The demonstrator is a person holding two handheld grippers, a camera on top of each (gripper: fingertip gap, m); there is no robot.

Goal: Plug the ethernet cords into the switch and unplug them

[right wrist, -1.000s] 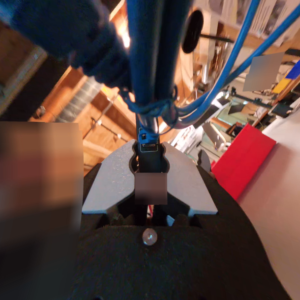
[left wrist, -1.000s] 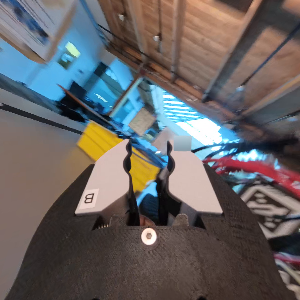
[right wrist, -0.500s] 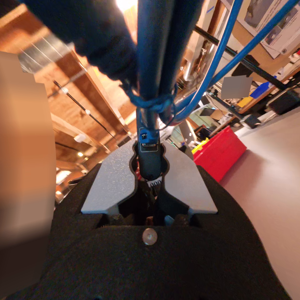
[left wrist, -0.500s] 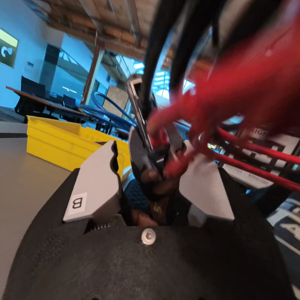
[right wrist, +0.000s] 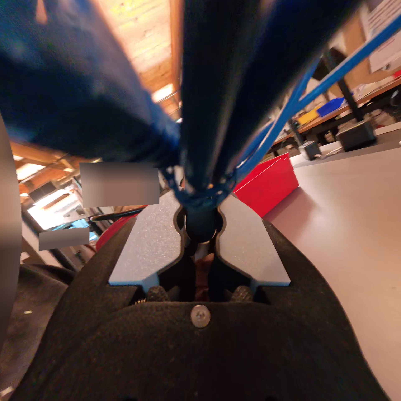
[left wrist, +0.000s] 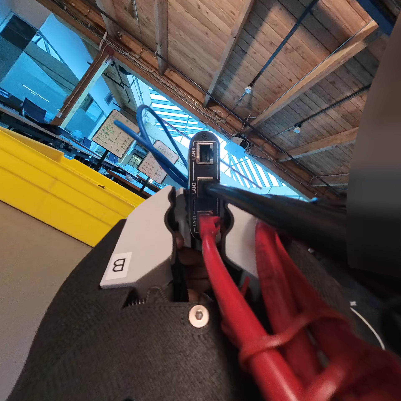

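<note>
1. Between my left tongs [left wrist: 201,208] stands the switch [left wrist: 205,173]: a narrow black upright panel with rounded ends and three ports stacked on its face, lifted off the desk [left wrist: 32,249].
2. Left tongs are partly closed around the switch's lower end. The right finger [left wrist: 235,234] sits against its edge; I can't tell whether the left finger [left wrist: 149,234] actually touches it.
3. Ports: the top one is empty, with a metal frame showing. The middle one holds a black cord [left wrist: 271,208] running off to the right. The bottom one holds a red cord [left wrist: 217,260] running down toward the camera.
4. The red cord joins a tied red bundle [left wrist: 282,325] lying over my left gripper body.
5. A blue cord [left wrist: 152,138] loops up behind the switch.
6. A yellow bin [left wrist: 54,180] sits on the desk, left of the switch.
7. My right tongs [right wrist: 199,221] are clamped on a dark rounded end. It's too blurred to name, though it's probably the switch seen from the other side.
8. A blue cord bundle [right wrist: 206,86] fans up from those tongs, tied just above the fingertips.
9. A red bin [right wrist: 271,184] sits on the desk to the right.
</note>
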